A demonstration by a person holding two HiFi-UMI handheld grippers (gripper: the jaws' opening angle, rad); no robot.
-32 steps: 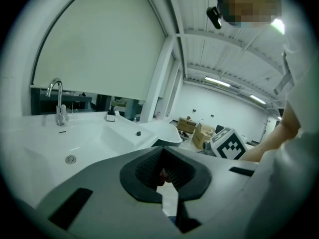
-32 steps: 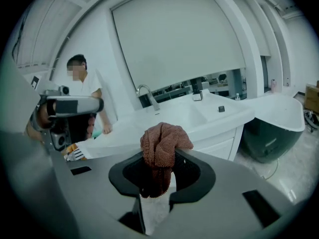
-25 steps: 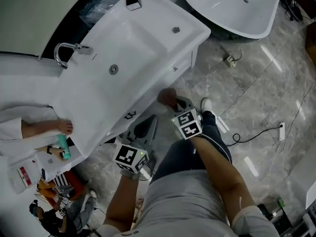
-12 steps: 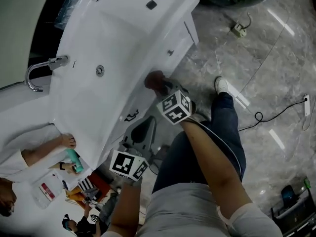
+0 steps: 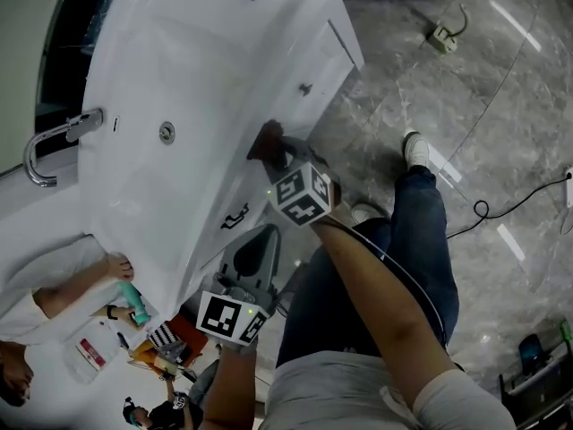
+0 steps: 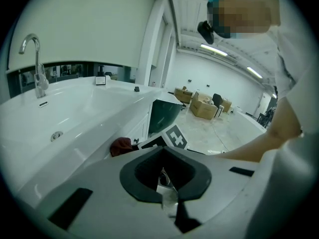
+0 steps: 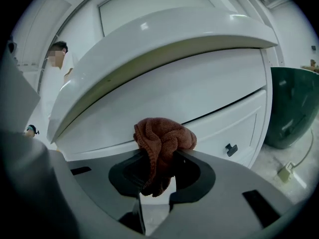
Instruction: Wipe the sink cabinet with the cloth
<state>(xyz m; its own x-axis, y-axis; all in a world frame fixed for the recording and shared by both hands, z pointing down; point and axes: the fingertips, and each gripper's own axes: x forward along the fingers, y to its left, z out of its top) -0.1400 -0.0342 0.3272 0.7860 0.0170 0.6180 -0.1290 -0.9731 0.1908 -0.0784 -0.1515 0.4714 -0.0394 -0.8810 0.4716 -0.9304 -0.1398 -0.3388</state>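
Observation:
The white sink cabinet (image 5: 295, 70) runs diagonally through the head view, its basin (image 5: 179, 88) on top. A rust-brown cloth (image 5: 267, 140) is pressed against the cabinet's front just under the countertop rim, and my right gripper (image 5: 279, 157) is shut on it. In the right gripper view the cloth (image 7: 163, 139) bulges out of the right gripper (image 7: 160, 158) in front of the drawer face (image 7: 199, 98). My left gripper (image 5: 258, 245) hangs lower beside the cabinet, shut and holding nothing. The left gripper (image 6: 167, 185) points along the cabinet, where the cloth (image 6: 121, 146) shows.
A chrome faucet (image 5: 52, 141) stands at the basin's left. A person in a white sleeve holds a teal bottle (image 5: 136, 303) by the sink's near end. A drawer knob (image 7: 230, 149) sits right of the cloth. A dark green tub (image 7: 291, 108), a power strip (image 5: 440, 38) and cables lie on the marble floor.
My right gripper has carried the cloth a little along the cabinet front toward the faucet end. The head view has swung, and the left gripper stays low beside the cabinet.

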